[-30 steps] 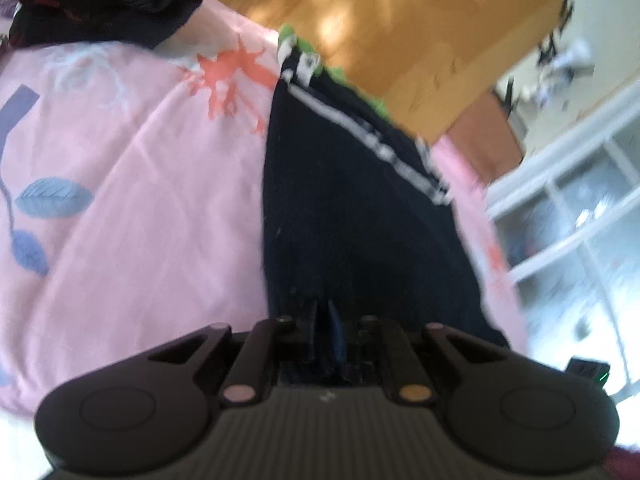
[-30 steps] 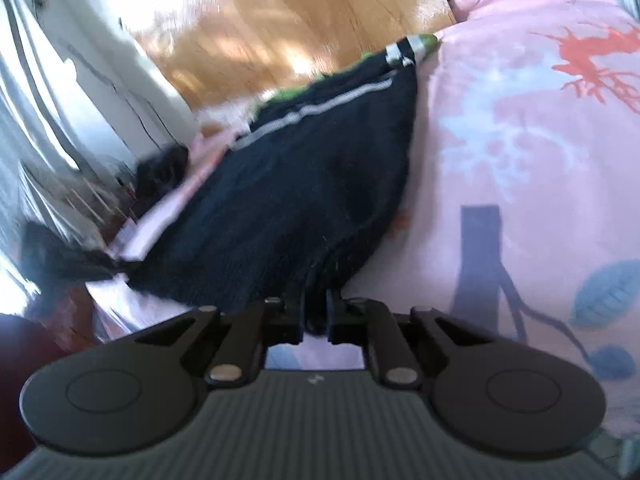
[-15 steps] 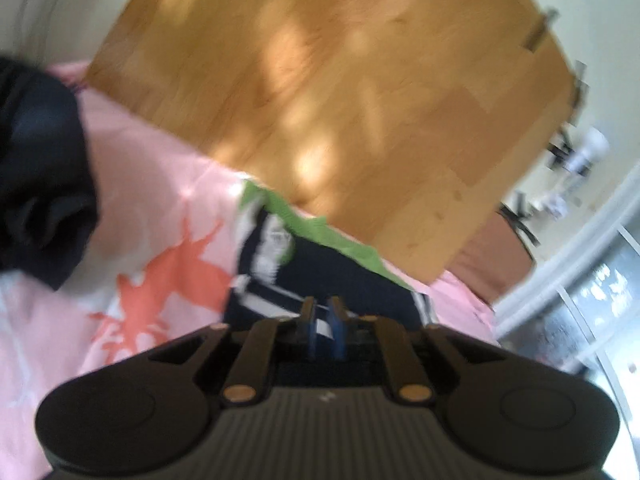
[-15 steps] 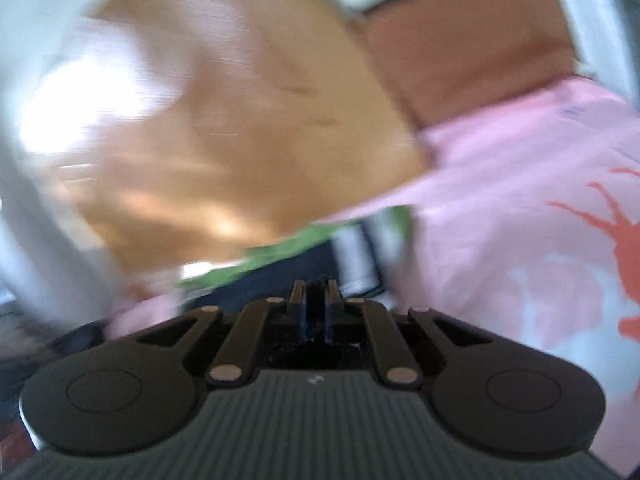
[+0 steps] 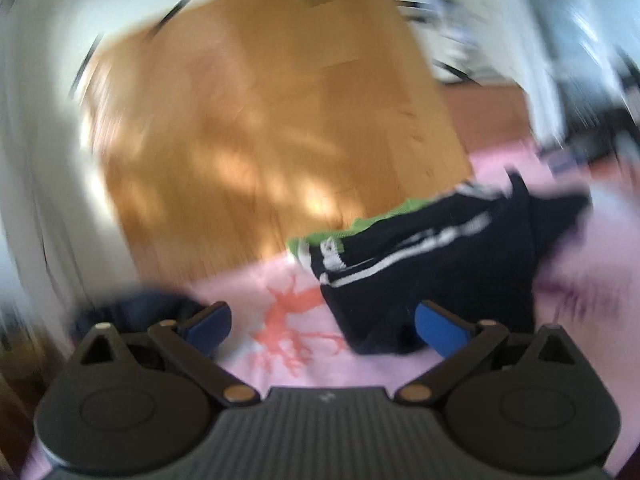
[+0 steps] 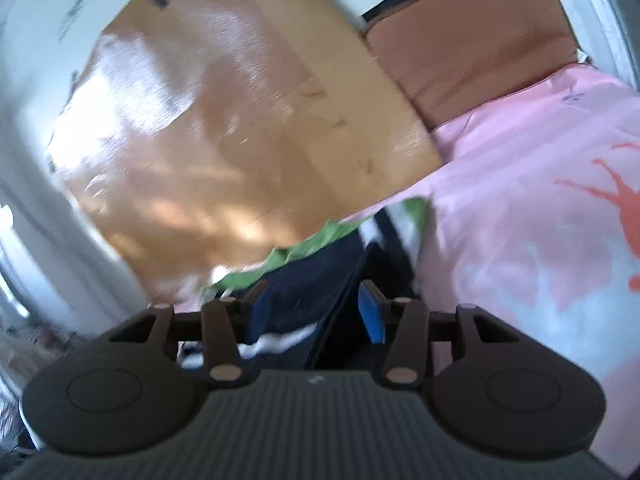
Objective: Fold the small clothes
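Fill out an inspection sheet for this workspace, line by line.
Surface: pink floral bedsheet, wrinkled.
Job's things: black garment with white stripes and green trim, lying at the sheet's edge.
Clutter: dark bundle of cloth at left, blurred.
Grippers: left tool opening wide, nothing between its pads; right tool opening, the garment loose between its pads.
Cables: nothing seen.
Surroundings: wooden floor; brown cushion.

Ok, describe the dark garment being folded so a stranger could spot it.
Find the pink sheet beside the wooden floor. At its floor-side edge lies the black garment, marked by white stripes and a bright green band.
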